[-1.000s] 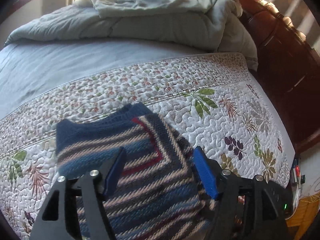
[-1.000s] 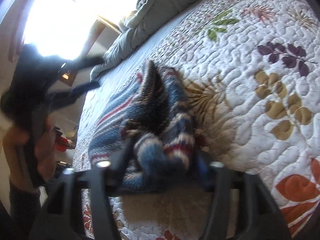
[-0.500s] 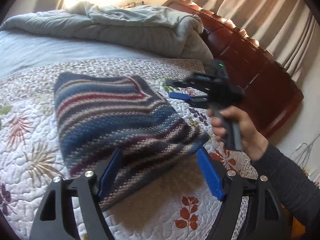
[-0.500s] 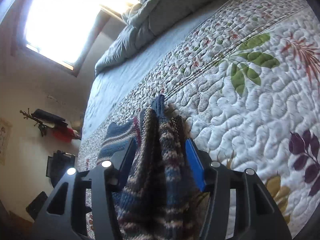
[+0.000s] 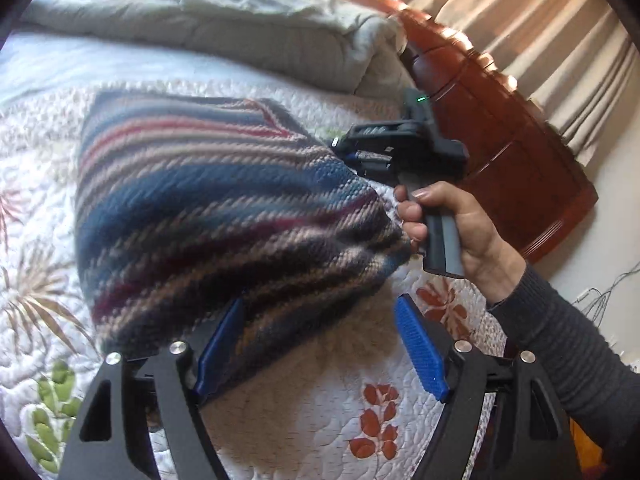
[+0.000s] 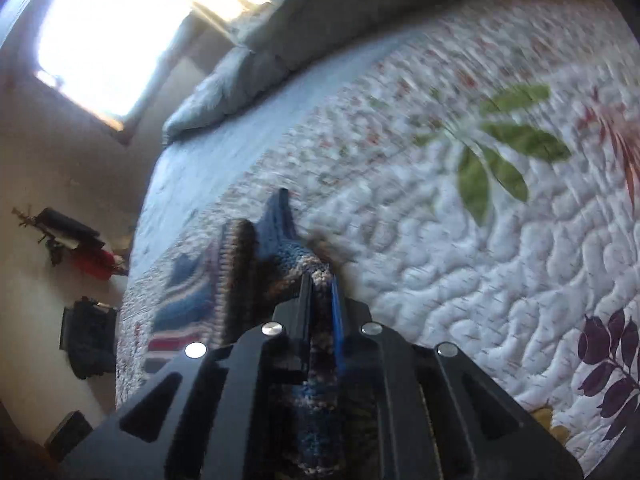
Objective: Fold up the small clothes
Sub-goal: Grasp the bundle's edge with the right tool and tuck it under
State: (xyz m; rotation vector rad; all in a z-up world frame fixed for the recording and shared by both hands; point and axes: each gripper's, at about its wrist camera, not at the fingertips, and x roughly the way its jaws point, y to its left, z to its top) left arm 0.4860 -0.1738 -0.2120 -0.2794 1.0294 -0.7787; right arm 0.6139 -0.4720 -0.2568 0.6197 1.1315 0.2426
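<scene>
While the sweater (image 5: 224, 216) lies folded on the quilt (image 5: 304, 420), the right gripper (image 6: 320, 292) pinches its right edge shut. The left gripper (image 5: 320, 344) hangs spread at its near edge, one pad touching wool. Bare quilt lies all round; the headboard (image 5: 500, 152) stands beyond.

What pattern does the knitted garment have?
Stripes of blue, red and beige on the knitted garment; clearest in the left wrist view.

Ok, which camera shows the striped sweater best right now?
Left wrist: the whole folded sweater lies in view on the quilt. The right wrist view shows only a bunched edge pinched in the right claw, and it is blurred.
</scene>
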